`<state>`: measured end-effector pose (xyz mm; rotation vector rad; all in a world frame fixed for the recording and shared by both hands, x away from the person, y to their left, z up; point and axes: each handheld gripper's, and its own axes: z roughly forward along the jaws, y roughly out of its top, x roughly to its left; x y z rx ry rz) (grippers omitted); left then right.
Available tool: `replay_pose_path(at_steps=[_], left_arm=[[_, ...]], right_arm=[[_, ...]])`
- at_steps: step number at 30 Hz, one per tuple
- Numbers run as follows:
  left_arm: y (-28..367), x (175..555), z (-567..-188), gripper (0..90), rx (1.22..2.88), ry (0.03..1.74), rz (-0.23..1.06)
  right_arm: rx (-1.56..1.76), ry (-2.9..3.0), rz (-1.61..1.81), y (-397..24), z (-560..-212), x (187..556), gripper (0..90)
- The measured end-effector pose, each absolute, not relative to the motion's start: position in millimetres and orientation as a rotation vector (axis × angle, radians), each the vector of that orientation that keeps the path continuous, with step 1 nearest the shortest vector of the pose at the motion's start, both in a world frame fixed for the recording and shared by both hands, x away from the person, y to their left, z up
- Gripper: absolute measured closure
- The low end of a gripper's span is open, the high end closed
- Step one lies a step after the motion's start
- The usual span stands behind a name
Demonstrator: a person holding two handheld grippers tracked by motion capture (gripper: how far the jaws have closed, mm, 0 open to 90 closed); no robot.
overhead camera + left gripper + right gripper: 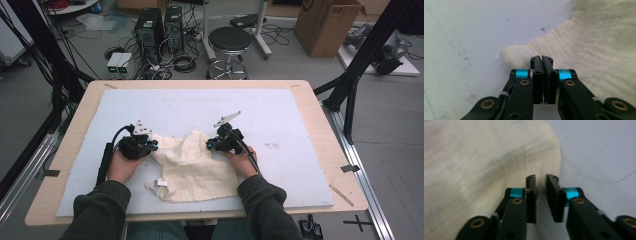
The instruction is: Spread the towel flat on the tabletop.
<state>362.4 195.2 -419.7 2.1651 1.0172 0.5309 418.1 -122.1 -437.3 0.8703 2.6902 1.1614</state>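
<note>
Jaws of the left gripper (541,62) are pressed together on the cloth (192,167), pinching a corner of its rim; in the high view this gripper (150,145) sits at the cloth's 10 o'clock corner. Jaws of the right gripper (541,180) stand a narrow gap apart at the cloth's rounded edge; whether they pinch it I cannot tell. That gripper (214,145) sits at 1 o'clock. Cream, soft and finely ribbed like gauze, the cloth lies rumpled near the front of a pale blue, scuffed mat (280,110). Bare mat stretches from 11 to 2 o'clock beyond it.
</note>
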Motion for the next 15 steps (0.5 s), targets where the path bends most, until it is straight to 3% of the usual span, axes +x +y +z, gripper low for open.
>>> replay_pose_path(at_steps=[15], left_arm=[[156, 362, -407, 87.4, 2.115, 0.911, 0.491]], right_arm=[[0.806, 2.551, 1.038, -198, -355, 389, 85.5]])
